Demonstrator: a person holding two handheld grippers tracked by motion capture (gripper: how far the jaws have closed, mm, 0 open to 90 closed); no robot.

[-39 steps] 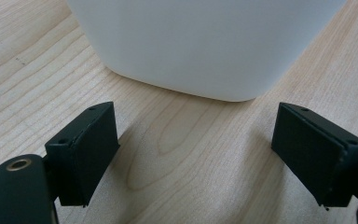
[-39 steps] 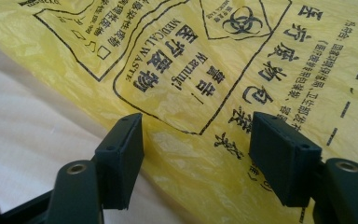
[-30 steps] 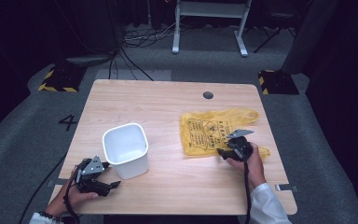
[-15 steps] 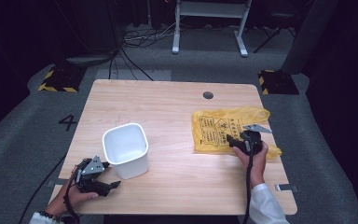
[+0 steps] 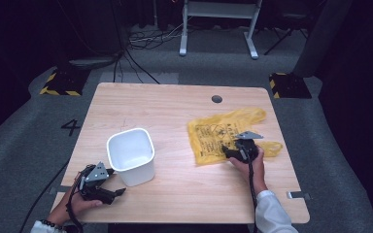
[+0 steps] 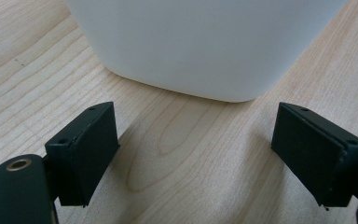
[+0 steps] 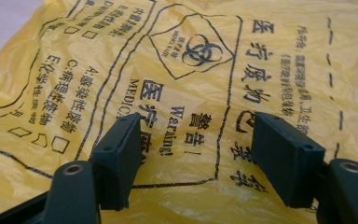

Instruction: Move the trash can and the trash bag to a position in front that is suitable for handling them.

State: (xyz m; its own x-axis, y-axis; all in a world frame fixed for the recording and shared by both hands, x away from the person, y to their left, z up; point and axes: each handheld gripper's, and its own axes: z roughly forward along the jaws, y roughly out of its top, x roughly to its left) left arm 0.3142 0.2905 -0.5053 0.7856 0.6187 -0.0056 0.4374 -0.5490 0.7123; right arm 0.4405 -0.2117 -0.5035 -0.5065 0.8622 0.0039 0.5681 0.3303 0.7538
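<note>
While the table (image 5: 175, 109) is wide, your yellow bag (image 5: 223, 133) lies flat on its right side, well apart from the white bin (image 5: 131, 155). Your right claw (image 7: 200, 158) has just been opening and holds nothing; push down, pinch one fold. Left claw (image 6: 209, 154) waits open.

Light wooden rectangular table (image 5: 165, 111) on grey carpeted floor (image 5: 24, 141); white metal frame stand (image 5: 218, 19) behind, black-and-yellow striped floor blocks (image 5: 58, 82), dark surroundings.

bag (image 5: 213, 138): yellow, black print | bin (image 5: 131, 155): white | table (image 5: 175, 194): light woodgrain
</note>
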